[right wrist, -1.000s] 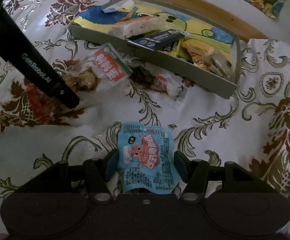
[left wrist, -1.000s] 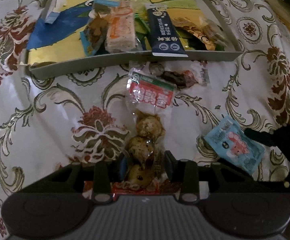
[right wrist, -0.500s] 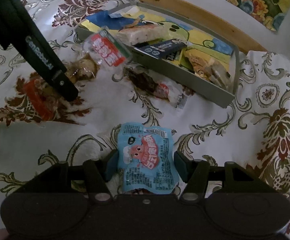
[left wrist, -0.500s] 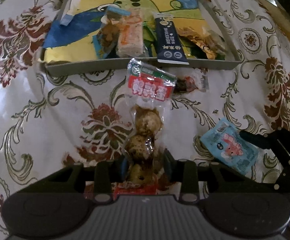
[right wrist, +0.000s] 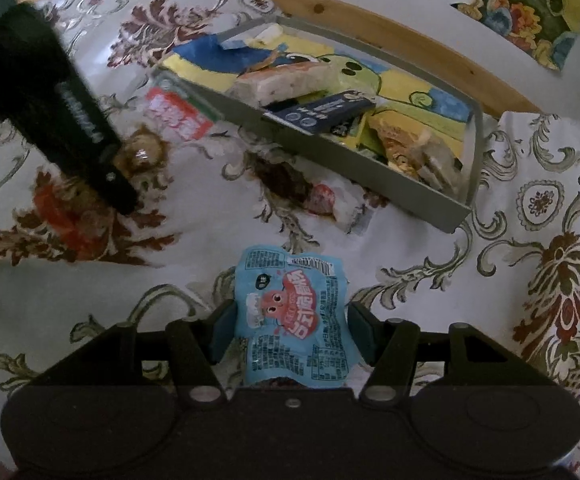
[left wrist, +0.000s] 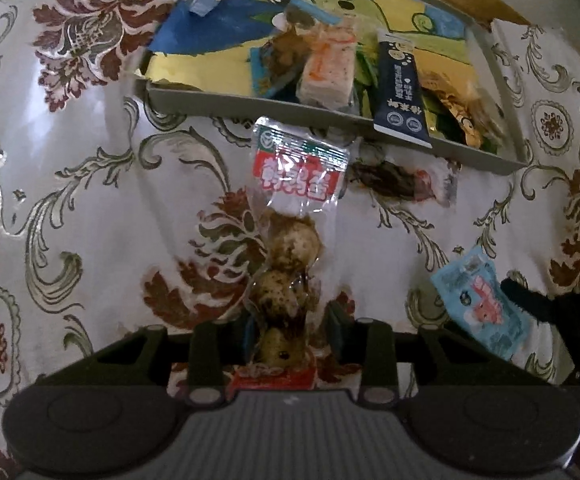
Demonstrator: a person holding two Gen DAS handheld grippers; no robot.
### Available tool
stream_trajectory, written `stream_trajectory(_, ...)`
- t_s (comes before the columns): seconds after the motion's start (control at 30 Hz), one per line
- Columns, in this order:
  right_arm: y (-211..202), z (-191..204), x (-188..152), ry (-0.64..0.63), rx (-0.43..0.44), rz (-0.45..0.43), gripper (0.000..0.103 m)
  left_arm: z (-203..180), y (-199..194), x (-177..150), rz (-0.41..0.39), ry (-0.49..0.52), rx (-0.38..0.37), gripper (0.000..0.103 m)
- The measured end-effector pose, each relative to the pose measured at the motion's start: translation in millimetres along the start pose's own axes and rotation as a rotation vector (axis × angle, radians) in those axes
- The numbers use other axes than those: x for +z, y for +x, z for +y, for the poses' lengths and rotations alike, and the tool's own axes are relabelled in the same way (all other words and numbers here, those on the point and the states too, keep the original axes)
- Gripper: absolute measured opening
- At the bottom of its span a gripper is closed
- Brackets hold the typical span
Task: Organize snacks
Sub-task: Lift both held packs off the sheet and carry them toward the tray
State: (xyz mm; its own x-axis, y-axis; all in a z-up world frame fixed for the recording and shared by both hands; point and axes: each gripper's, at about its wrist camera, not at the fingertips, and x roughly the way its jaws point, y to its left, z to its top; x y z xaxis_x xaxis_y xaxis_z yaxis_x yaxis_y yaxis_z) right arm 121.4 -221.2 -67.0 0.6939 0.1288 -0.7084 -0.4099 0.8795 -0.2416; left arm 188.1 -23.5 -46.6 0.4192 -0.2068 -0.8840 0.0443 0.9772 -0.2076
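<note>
My left gripper (left wrist: 290, 330) is shut on a clear packet of brown quail eggs (left wrist: 290, 248) with a red and green label, held above the cloth, its label end close to the grey tray (left wrist: 250, 100). The tray holds several snacks, among them a white bar (left wrist: 328, 66) and a dark blue stick (left wrist: 400, 88). My right gripper (right wrist: 292, 336) grips a light blue snack packet (right wrist: 294, 316) between its jaws. That packet shows at the right of the left wrist view (left wrist: 480, 302). The left gripper's finger (right wrist: 78, 128) and egg packet (right wrist: 146, 152) show in the right wrist view.
A dark snack in a clear wrapper (right wrist: 314, 196) lies on the floral tablecloth (left wrist: 70, 200) just in front of the tray (right wrist: 370, 168). A wooden table edge (right wrist: 410, 44) runs behind the tray.
My left gripper has lifted the egg packet and carried it forward towards the tray. My right gripper has risen a little with the blue packet.
</note>
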Motion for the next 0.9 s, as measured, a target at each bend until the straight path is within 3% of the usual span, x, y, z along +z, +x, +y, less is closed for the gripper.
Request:
stream_trajectory(0.37,8.3,-29.3,12.3,0.113,0.043,-0.028,0.062,-8.3,-27.4,8.2,-0.035,0.020,-0.048,0.035)
stream_trajectory(0.57,15.0,-33.3,18.3,0.174,0.054,-0.008,0.062,0.4,-12.3,3.1,0.032,-0.002,-0.057,0.035)
stream_trajectory(0.67,14.4,-31.6,19.5,0.175,0.044,-0.005,0.062,3.2,-3.0,3.6,0.058,0.036,-0.091,0.036)
stream_trajectory(0.73,10.8,-30.9,19.1,0.163,0.033,-0.021,0.062,0.3,3.9,5.1,0.072,0.124,-0.093,0.036)
stream_trajectory(0.83,2.8,-28.4,17.3,0.138,0.015,-0.038,0.062,-1.8,10.5,1.6,0.067,0.242,-0.097,0.040)
stream_trajectory(0.9,-1.5,-25.7,15.2,0.124,0.011,-0.058,0.062,3.1,18.4,0.1,0.085,0.249,-0.137,0.047)
